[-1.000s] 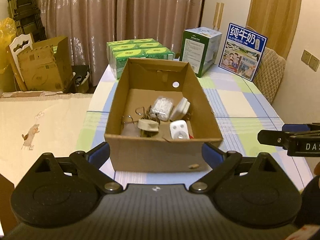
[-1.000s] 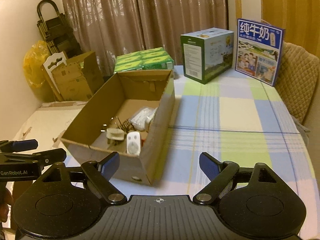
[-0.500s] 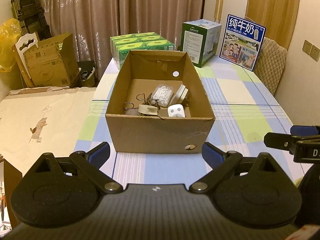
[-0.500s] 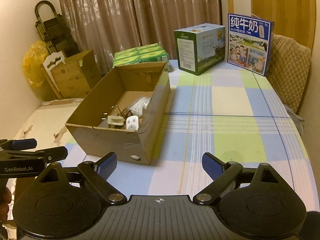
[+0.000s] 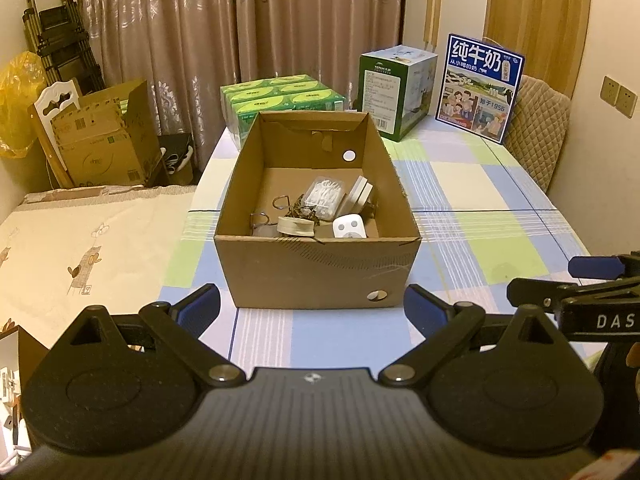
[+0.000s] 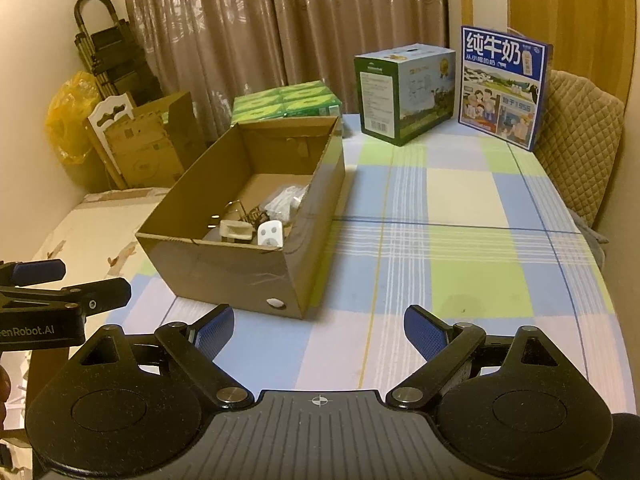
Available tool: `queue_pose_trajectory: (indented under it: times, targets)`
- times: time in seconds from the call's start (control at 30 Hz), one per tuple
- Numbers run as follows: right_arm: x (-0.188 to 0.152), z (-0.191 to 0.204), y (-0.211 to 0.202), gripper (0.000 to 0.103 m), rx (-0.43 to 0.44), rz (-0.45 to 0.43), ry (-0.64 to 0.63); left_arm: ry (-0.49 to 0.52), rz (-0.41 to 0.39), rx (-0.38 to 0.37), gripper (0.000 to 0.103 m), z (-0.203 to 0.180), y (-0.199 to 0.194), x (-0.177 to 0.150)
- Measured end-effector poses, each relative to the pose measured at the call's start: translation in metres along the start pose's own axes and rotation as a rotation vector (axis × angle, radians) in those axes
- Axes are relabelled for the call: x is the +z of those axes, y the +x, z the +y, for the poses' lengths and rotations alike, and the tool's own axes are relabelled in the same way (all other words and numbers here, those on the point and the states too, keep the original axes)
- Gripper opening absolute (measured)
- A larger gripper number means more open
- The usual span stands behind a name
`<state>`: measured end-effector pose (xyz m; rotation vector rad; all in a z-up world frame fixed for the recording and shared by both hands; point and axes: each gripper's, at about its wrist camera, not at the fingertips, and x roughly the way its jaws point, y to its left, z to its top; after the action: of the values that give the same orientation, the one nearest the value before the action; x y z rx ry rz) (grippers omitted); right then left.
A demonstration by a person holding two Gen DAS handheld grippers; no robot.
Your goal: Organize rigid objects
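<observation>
An open cardboard box [image 5: 316,276] stands on the checked tablecloth; it also shows in the right wrist view [image 6: 224,268]. Inside lie a white plug adapter [image 5: 349,227], a beige clip [image 5: 295,226], a clear packet of small white parts [image 5: 324,197], a white block [image 5: 360,199] and metal hooks [image 5: 280,204]. My left gripper [image 5: 312,308] is open and empty, just short of the box's near wall. My right gripper [image 6: 318,326] is open and empty over the cloth, to the right of the box. Each gripper shows at the edge of the other's view.
At the table's far end stand green tissue packs [image 5: 280,100], a green-and-white carton [image 5: 394,90] and a blue milk box [image 5: 478,86]. A padded chair [image 5: 538,120] is at the right. A cream-covered surface [image 5: 80,248] and cardboard boxes [image 5: 108,140] lie left.
Both grippers have drawn back from the box and away from it; the box looks smaller and farther. Both stay open and empty. The box contents have not moved.
</observation>
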<state>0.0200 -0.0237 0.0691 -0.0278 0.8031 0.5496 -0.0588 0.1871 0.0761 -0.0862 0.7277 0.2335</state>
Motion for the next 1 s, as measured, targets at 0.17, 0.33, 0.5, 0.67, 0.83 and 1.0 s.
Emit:
queue_pose_trajectory:
  times: [0.17,0.33,0.5,0.67,0.83,1.0]
  targets:
    - [0.0002,0.0023,0.0005,0.089,0.001,0.0,-0.002,-0.007,0.005,0.006,0.097,0.0006,0.0008,0.0006]
    - [0.001,0.002,0.0012,0.089,0.001,0.0,0.0,-0.005,0.005,0.012,0.097,0.0015,0.0016,0.0003]
    - [0.0011,0.002,0.0012,0.089,0.001,-0.001,0.0,-0.004,0.005,0.014,0.097,0.0011,0.0022,0.0001]
    - [0.0022,0.0007,0.0017,0.089,0.0,-0.002,0.001,-0.004,0.005,0.011,0.097,0.0014,0.0027,0.0]
    - [0.0026,0.0014,0.0025,0.089,0.0,-0.001,0.002,-0.004,0.007,0.007,0.097,0.0009,0.0042,-0.0005]
    - [0.0024,0.0012,0.0021,0.089,0.0,-0.002,0.004,-0.004,-0.01,-0.009,0.097,0.0,0.003,-0.0016]
